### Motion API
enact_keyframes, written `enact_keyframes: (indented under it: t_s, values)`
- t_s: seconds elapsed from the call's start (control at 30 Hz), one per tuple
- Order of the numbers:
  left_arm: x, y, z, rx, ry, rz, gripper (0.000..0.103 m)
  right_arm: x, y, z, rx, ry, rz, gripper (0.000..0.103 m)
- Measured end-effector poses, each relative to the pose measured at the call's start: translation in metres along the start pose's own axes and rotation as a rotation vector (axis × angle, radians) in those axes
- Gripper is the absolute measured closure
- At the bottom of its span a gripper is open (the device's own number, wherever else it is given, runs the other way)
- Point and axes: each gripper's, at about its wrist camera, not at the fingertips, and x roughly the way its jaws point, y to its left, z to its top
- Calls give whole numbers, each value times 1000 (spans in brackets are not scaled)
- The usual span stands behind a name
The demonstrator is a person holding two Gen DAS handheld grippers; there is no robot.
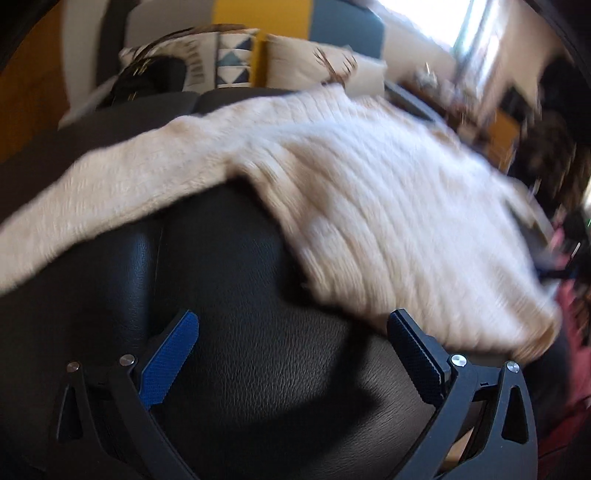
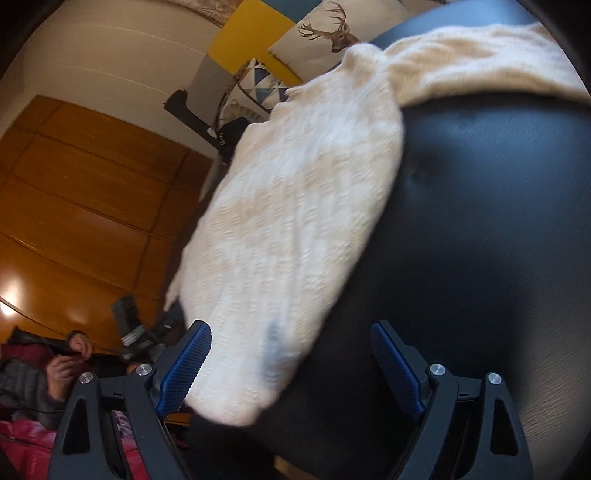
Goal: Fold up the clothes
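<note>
A cream knitted sweater [image 1: 369,192] lies spread on a black leather seat [image 1: 240,280], one sleeve [image 1: 74,221] stretching to the left. My left gripper [image 1: 291,321] hovers open over bare leather, and the sweater's hem edge lies just beyond its right finger [image 1: 413,350]. In the right wrist view the sweater [image 2: 295,221] runs up the middle, with a sleeve [image 2: 480,62] at the top right. My right gripper [image 2: 291,332] is open. The sweater's lower corner [image 2: 243,384] lies between its jaws beside the left pad [image 2: 184,369], and neither pad presses on it.
Cushions stand behind the seat: one with a deer print [image 2: 325,33] and one with blue triangles [image 1: 232,55]. A black bag [image 1: 147,77] lies beside them. A wooden cabinet [image 2: 74,184] is at the left, below it a seated person's hands [image 2: 70,354] and red fabric [image 2: 26,446].
</note>
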Motion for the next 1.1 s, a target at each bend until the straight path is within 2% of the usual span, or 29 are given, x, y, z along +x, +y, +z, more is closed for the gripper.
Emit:
enact_keyframes:
  t_s: [0.1,0.27,0.4,0.53,0.57,0.6,0.63,0.67,0.7,0.73,0.8,0.9,1.0,1.1]
  values:
    - [6,-13,4,48,-11,-13,0,7,11,-2,-48,3,-1,6]
    - [13,-33,12,21,-63,-211,0,20,23,-3,-89,37,13,6]
    - [19,-49,10,42,-105,-271,0,37,40,-9,-142,108,12,6]
    - [15,-52,9,-23,-128,-369,0,52,52,-13,-161,137,18,6]
    - [16,-53,11,-47,-125,-397,1,56,52,-10,-145,137,52,14]
    - [19,-51,16,-80,-117,-432,14,59,50,-7,-121,142,100,50]
    - [20,-49,22,-114,-106,-456,26,63,49,-4,-98,150,125,68]
    - [23,-45,32,-150,-79,-459,50,67,47,1,-75,160,130,80]
    - [27,-42,42,-170,-61,-462,67,71,46,5,-52,169,135,80]
    - [26,-38,50,-184,-56,-484,69,72,47,10,-41,169,151,81]
    - [24,-31,66,-210,-48,-525,69,68,55,29,-48,134,196,82]
    - [20,-26,96,-202,-55,-542,69,61,64,64,-49,68,234,82]
    - [32,-21,134,-224,-68,-506,69,61,64,109,-11,-2,224,82]
    - [62,-11,166,-288,-48,-442,69,71,53,150,27,-67,175,82]
